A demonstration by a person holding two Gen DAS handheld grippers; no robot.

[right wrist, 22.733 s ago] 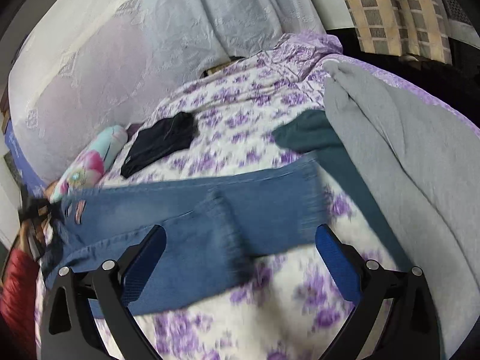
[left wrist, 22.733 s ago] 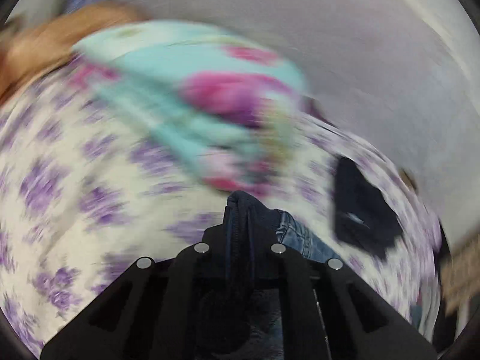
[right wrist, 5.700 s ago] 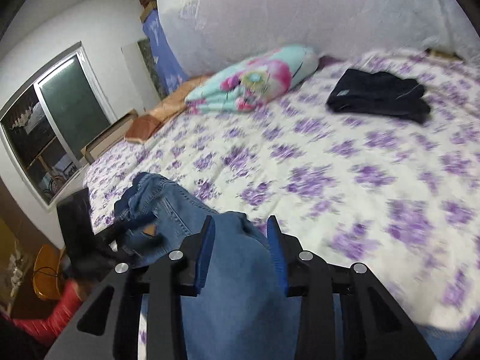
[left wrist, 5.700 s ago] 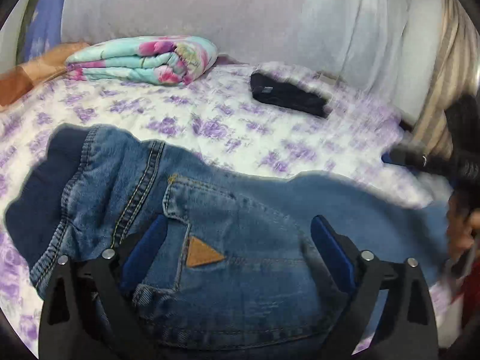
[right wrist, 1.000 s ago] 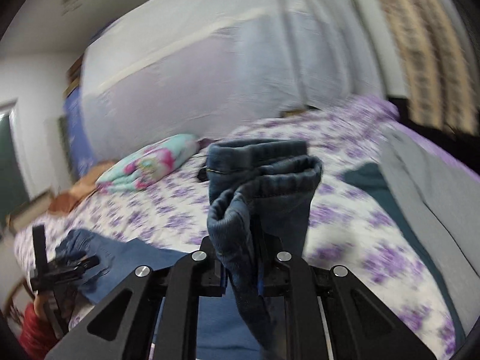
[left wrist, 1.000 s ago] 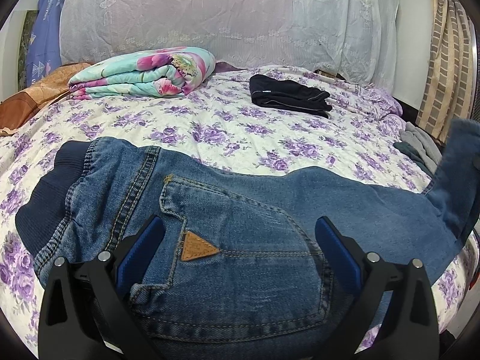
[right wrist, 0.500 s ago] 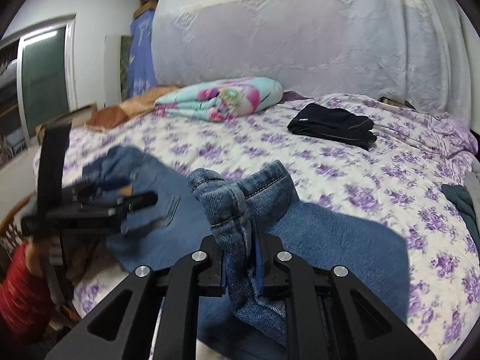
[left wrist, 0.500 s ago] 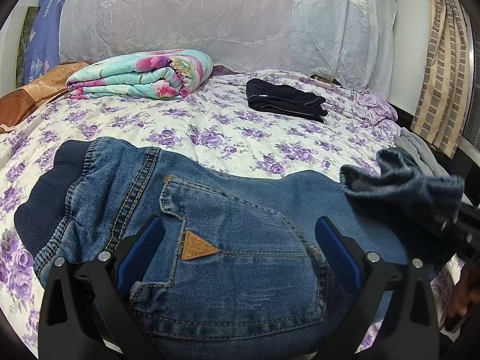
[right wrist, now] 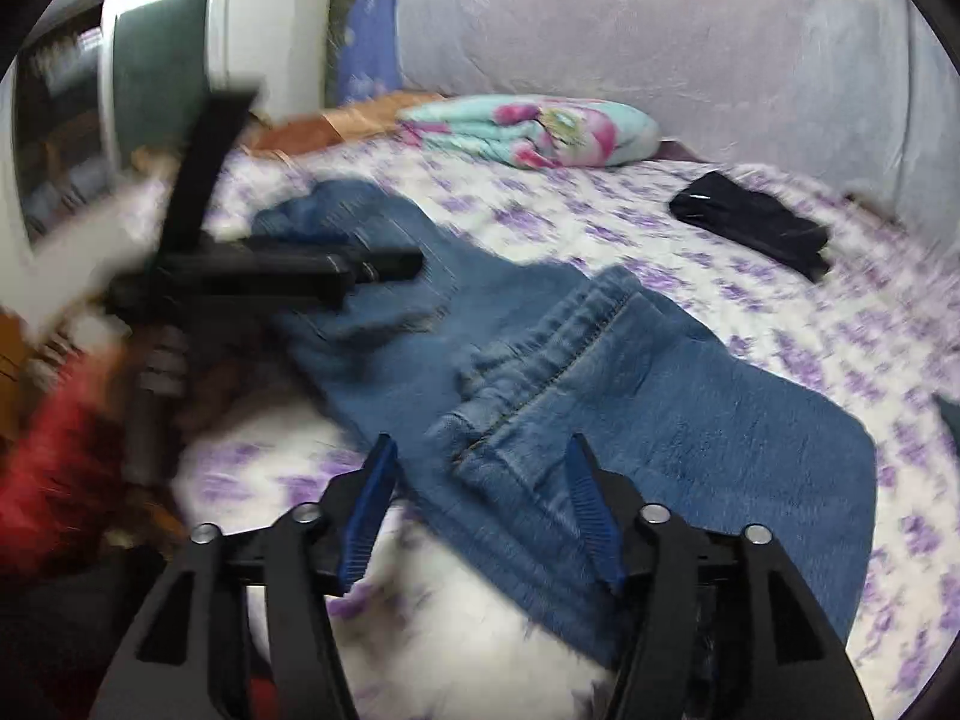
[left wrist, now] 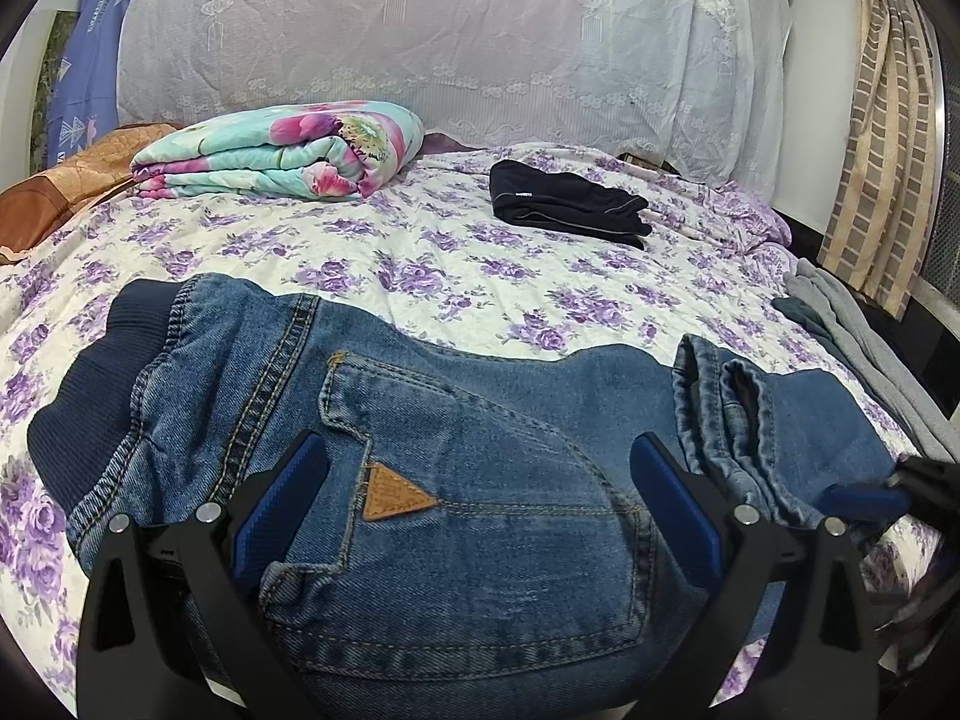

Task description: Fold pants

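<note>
Jeans folded over on the bed, both tongs off the cloth

Jeans (left wrist: pixel 468 480) lie flat across the near edge of the bed (left wrist: pixel 420 252), waistband toward its left side, back pocket with a tan triangle patch facing up. The leg ends are doubled back over the thigh part, so the cuffs (left wrist: pixel 726 408) rest on top of the denim toward the right.

My left tongs (left wrist: pixel 480 516) stand wide apart over the pocket, blue pads on either side of the patch, with nothing pinched between them.

My right tongs (right wrist: pixel 480 510) are opening at this moment; the folded hem sits just ahead of and between the pads, which do not press on it. This view is blurred, so I cannot tell whether the pads brush the cloth.

Farther back on the bed, a folded flowered blanket (left wrist: pixel 282 150) lies near the far left corner and a folded black garment (left wrist: pixel 564 204) lies toward the far right. Grey clothes (left wrist: pixel 852 324) hang over the right edge.
</note>
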